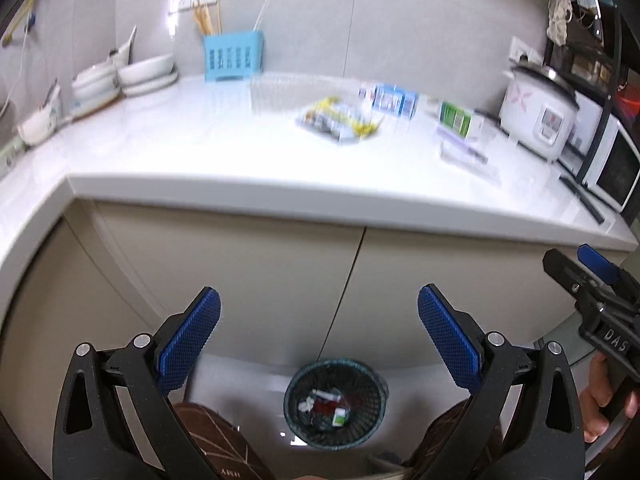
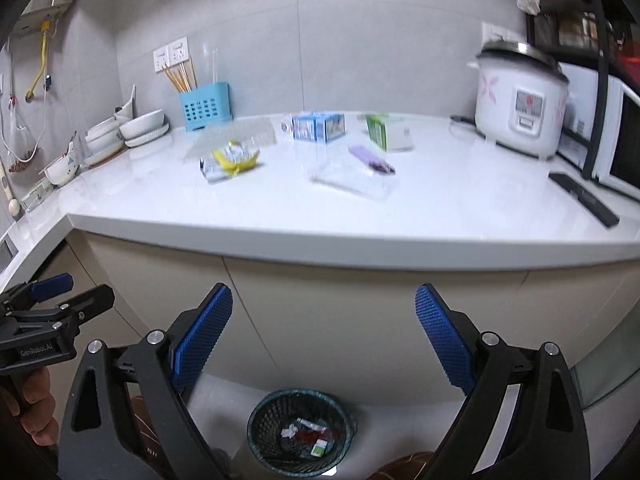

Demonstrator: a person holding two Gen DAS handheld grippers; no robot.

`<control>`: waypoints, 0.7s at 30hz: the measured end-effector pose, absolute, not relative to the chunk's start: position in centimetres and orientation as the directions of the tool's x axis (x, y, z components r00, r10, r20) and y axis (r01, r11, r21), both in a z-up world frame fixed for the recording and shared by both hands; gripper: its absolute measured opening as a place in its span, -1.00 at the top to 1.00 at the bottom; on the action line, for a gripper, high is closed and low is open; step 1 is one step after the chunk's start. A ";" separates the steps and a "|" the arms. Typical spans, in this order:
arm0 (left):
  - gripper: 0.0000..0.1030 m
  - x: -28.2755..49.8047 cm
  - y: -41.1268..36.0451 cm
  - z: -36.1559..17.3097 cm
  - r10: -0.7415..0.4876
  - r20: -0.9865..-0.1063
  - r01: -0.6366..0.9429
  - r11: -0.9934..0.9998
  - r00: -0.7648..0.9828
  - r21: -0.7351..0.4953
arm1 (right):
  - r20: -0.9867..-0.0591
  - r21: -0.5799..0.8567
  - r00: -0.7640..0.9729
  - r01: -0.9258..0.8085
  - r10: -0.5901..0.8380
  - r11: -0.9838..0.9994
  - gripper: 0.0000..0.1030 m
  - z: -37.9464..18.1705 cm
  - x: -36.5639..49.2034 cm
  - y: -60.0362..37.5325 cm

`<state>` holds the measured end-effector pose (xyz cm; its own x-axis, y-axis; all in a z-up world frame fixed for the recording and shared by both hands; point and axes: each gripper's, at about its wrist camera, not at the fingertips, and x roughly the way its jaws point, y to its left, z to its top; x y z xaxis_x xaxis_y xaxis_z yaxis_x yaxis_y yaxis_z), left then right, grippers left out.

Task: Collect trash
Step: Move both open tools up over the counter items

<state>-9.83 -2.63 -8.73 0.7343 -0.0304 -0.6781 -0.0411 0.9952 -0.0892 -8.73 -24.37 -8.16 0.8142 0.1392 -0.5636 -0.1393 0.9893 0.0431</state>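
Note:
A black mesh waste bin [image 1: 335, 402] stands on the floor by the cabinet, with several scraps inside; it also shows in the right wrist view [image 2: 301, 431]. On the white counter [image 2: 280, 216] lie a yellow-and-grey wrapper [image 2: 231, 160], a clear plastic tray [image 2: 354, 178], a blue carton [image 2: 318, 127] and a green-and-white box [image 2: 389, 133]. My left gripper [image 1: 319, 320] is open and empty, below the counter edge, above the bin. My right gripper [image 2: 323, 320] is open and empty, beside it at the same height. The wrapper [image 1: 340, 120] also shows in the left wrist view.
A white rice cooker [image 2: 520, 106] and a microwave [image 2: 616, 140] stand at the counter's right. A blue utensil holder [image 2: 205, 106] and stacked white bowls [image 2: 128, 130] sit at the back left. Beige cabinet doors [image 2: 360, 312] face the grippers. My patterned slippers [image 1: 216, 440] are on the floor.

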 end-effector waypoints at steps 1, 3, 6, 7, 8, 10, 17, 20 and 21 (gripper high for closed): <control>-0.89 -9.3 -2.8 -7.9 -0.031 -0.675 -0.042 0.995 0.737 -0.091 | -0.559 0.036 0.818 -0.141 0.137 0.989 -0.73 -7.6 -8.4 -24.2; -0.89 -8.5 -3.0 -6.4 -0.032 -0.669 -0.039 0.995 0.743 -0.091 | -0.547 0.018 0.826 -0.146 0.132 0.989 -0.73 -6.0 -7.8 -24.0; -0.89 -7.0 -3.1 -4.6 -0.035 -0.667 -0.038 0.995 0.744 -0.096 | -0.542 0.008 0.830 -0.150 0.130 0.989 -0.73 -4.4 -6.4 -23.7; -0.89 -6.4 -3.1 -3.8 -0.034 -0.668 -0.042 0.994 0.743 -0.097 | -0.543 0.004 0.830 -0.148 0.127 0.989 -0.73 -3.9 -5.9 -23.6; -0.89 -5.9 -3.1 -3.3 -0.032 -0.667 -0.046 0.994 0.744 -0.099 | -0.542 0.003 0.831 -0.147 0.125 0.989 -0.73 -3.6 -5.4 -23.5; -0.89 -4.9 -3.2 -2.3 -0.030 -0.667 -0.049 0.994 0.745 -0.100 | -0.547 0.002 0.828 -0.151 0.127 0.989 -0.73 -3.0 -4.1 -23.4; -0.89 0.1 -2.9 -0.7 -0.020 -0.695 -0.067 0.993 0.719 -0.098 | -0.548 0.000 0.830 -0.119 0.099 0.993 -0.73 -1.0 0.7 -24.1; -0.89 2.4 -2.7 -0.9 -0.010 -0.710 -0.083 0.992 0.704 -0.096 | -0.568 0.001 0.818 -0.103 0.085 0.995 -0.73 -0.5 3.4 -24.7; -0.89 3.2 -2.7 -1.0 -0.011 -0.717 -0.085 0.992 0.697 -0.097 | -0.573 0.002 0.816 -0.094 0.078 0.996 -0.73 -0.4 4.3 -25.0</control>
